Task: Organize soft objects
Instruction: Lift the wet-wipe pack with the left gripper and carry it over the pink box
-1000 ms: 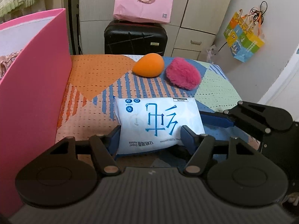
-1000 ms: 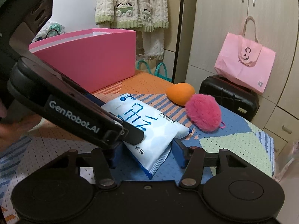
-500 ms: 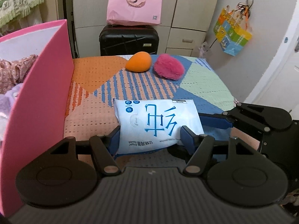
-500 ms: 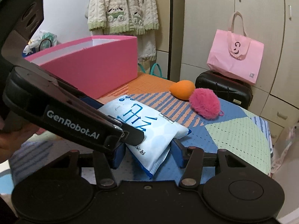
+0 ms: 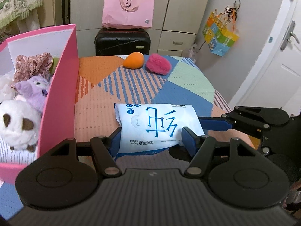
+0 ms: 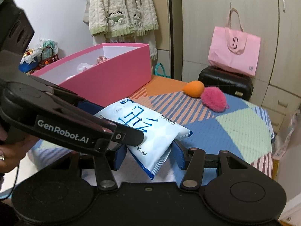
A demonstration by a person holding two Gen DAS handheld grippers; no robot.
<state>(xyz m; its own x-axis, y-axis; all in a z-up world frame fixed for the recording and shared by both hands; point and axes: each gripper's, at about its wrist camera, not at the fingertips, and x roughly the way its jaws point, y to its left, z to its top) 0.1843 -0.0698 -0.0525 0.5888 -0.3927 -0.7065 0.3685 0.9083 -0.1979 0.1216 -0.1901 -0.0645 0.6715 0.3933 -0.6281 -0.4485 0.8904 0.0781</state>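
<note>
White tissue pack [image 5: 154,126] ×1, two claws clamping: left claw [image 5: 150,137], right claw [image 6: 148,154].

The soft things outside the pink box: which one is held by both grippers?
The white tissue pack. The left gripper and right gripper both clamp it, while the orange sponge and pink puff lie untouched.

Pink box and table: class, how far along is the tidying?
Done: plush toys already lie in the pink box. In hand: both the left gripper and right gripper clamp the tissue pack. Left: the orange sponge and pink puff wait on the table.
</note>
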